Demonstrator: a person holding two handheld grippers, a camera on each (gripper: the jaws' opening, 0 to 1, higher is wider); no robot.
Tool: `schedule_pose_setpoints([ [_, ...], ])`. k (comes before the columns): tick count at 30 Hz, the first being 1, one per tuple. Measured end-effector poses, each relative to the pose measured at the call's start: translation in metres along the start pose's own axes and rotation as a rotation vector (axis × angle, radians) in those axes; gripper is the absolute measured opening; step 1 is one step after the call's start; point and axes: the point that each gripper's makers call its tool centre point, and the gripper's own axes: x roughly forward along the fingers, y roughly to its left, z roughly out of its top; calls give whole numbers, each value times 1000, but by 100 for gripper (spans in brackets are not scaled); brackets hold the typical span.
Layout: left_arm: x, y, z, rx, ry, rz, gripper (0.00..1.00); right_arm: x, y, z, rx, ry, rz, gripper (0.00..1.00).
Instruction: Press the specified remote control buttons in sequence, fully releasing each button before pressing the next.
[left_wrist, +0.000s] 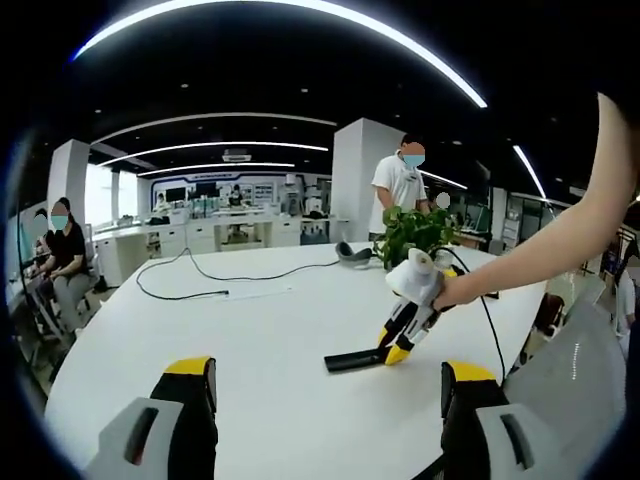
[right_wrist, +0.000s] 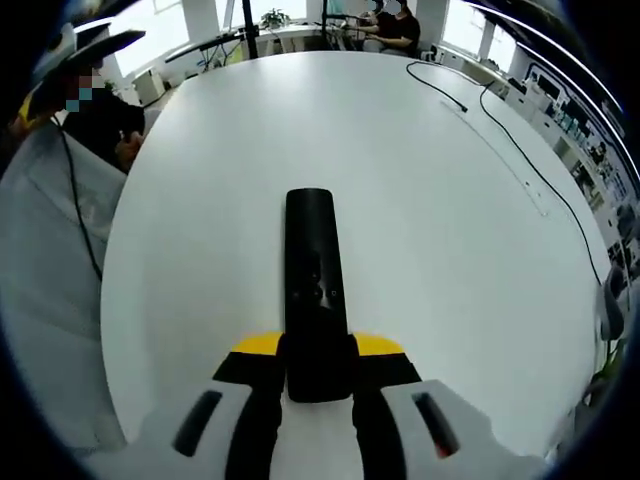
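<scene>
A slim black remote control (right_wrist: 312, 270) lies flat on the white round table (right_wrist: 430, 230). Its near end sits between the yellow-tipped jaws of my right gripper (right_wrist: 318, 358), which is shut on it. In the left gripper view the same remote (left_wrist: 348, 361) rests on the table (left_wrist: 250, 340), and the right gripper (left_wrist: 392, 352) comes down on its right end, held by a person's hand (left_wrist: 455, 290). My left gripper (left_wrist: 328, 400) hovers low over the table in front of the remote. It stands open, jaws wide apart, with nothing between them.
A black cable (left_wrist: 200, 282) runs across the far side of the table, seen too as the cable (right_wrist: 500, 130) in the right gripper view. A potted plant (left_wrist: 415, 232) and a grey headset (left_wrist: 352, 255) stand at the far edge. People sit and stand around the room.
</scene>
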Motion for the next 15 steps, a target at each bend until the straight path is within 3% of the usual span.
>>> schedule_pose_setpoints([
  [15,0,-1,0,1,6,-9,97,1,-12,2,6,14,0,25],
])
